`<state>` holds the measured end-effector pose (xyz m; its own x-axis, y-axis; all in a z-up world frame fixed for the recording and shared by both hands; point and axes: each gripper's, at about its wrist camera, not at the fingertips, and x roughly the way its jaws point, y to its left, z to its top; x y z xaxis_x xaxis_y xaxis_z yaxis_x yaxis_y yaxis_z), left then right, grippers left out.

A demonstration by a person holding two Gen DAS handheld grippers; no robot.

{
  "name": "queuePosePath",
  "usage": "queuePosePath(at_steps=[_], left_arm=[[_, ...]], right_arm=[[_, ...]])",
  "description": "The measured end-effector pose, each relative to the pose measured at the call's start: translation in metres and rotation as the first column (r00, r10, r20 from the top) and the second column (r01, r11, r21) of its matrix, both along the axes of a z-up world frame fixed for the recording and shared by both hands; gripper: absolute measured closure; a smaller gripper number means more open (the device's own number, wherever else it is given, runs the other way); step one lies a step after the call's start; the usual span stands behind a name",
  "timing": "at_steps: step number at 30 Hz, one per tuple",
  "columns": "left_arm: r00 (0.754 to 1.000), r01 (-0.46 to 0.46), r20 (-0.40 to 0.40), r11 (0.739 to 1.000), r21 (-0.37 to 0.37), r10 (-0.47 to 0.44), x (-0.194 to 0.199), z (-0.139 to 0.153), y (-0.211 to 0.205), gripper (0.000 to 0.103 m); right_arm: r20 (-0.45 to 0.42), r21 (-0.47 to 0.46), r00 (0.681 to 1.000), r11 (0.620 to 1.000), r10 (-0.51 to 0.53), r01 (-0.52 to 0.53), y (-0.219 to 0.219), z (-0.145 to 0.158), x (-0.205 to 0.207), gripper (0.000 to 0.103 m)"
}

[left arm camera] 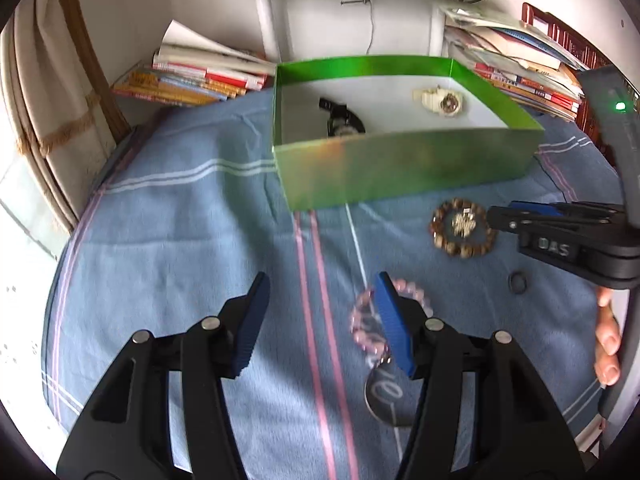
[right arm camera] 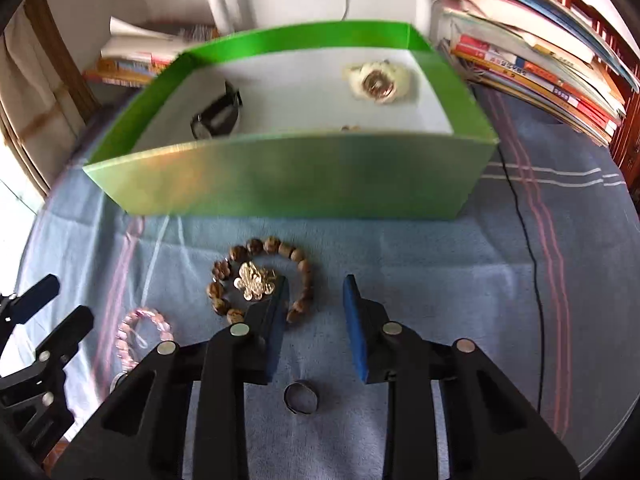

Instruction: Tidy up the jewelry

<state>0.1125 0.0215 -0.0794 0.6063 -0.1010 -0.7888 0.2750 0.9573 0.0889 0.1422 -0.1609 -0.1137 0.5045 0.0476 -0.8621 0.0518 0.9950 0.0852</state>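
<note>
A green box (left arm camera: 400, 168) (right arm camera: 300, 176) stands on the blue cloth, with a black watch (left arm camera: 344, 118) (right arm camera: 216, 118) and a white watch (left arm camera: 442, 102) (right arm camera: 378, 80) inside. In front of it lies a brown bead bracelet (left arm camera: 438, 216) (right arm camera: 260, 246) ringed around a gold flower brooch (left arm camera: 463, 224) (right arm camera: 254, 282). My right gripper (right arm camera: 317, 286) (left arm camera: 500, 216) is open, its left finger over that bracelet's right side. A dark ring (right arm camera: 301, 385) (left arm camera: 511, 282) lies below its fingers. My left gripper (left arm camera: 322, 284) (right arm camera: 60, 304) is open; its right finger overlaps a pink bead bracelet (left arm camera: 416, 292) (right arm camera: 144, 314).
Book stacks (left arm camera: 192, 80) (right arm camera: 540, 64) flank a white desk leg (left arm camera: 268, 20) behind the box. A black cable (right arm camera: 528, 260) crosses the cloth at the right. A curtain (left arm camera: 48, 120) hangs at the left. A person's fingers (left arm camera: 608, 336) hold the right gripper's handle.
</note>
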Motion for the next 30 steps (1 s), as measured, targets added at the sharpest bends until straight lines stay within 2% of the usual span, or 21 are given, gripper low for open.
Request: queuePosePath(at_steps=[3, 5, 7, 15, 19, 21, 24, 28, 30], left_arm=[[1.000, 0.000, -0.025, 1.000, -0.016, -0.001, -0.003, -0.008, 0.003, 0.048], [0.999, 0.003, -0.038, 1.000, -0.017, -0.004, -0.004, -0.013, 0.001, 0.048], [0.998, 0.003, -0.055, 1.000, -0.021, -0.004, -0.005, -0.019, 0.002, 0.048], [0.996, 0.011, -0.092, 1.000, -0.022, -0.013, -0.001, -0.031, -0.004, 0.048], [0.993, 0.024, -0.112, 0.999, -0.022, -0.026, 0.002, -0.038, -0.013, 0.048], [0.993, 0.030, -0.113, 0.999, -0.027, -0.032, 0.001, -0.039, -0.016, 0.052], [0.992, 0.039, -0.118, 0.998, -0.040, -0.044, 0.003, -0.039, -0.016, 0.055], [0.992, 0.041, -0.121, 0.998, -0.047, -0.047, 0.004, -0.039, -0.015, 0.056], [0.992, 0.040, -0.121, 0.998, -0.049, -0.046, 0.004, -0.039, -0.015, 0.057]], right_arm=[[0.001, -0.054, 1.000, 0.999, 0.004, -0.004, 0.007, -0.006, -0.005, 0.077], [0.001, -0.060, 1.000, 0.998, 0.005, -0.005, 0.005, -0.006, -0.011, 0.085], [-0.005, -0.061, 1.000, 0.998, 0.000, 0.000, -0.002, -0.006, -0.022, 0.087], [0.012, -0.008, 0.995, 0.996, -0.094, 0.094, -0.043, 0.002, -0.055, 0.087], [0.012, -0.004, 0.996, 0.996, -0.090, 0.090, -0.043, 0.002, -0.053, 0.087], [-0.008, 0.003, 0.997, 0.997, -0.079, 0.079, -0.039, -0.004, -0.047, 0.087], [0.010, -0.021, 0.998, 0.998, -0.060, 0.060, -0.034, -0.003, -0.048, 0.076], [0.019, -0.030, 0.999, 0.999, -0.043, 0.043, -0.026, -0.005, -0.046, 0.076], [0.020, -0.018, 0.999, 0.999, -0.033, 0.033, -0.024, -0.005, -0.046, 0.088]])
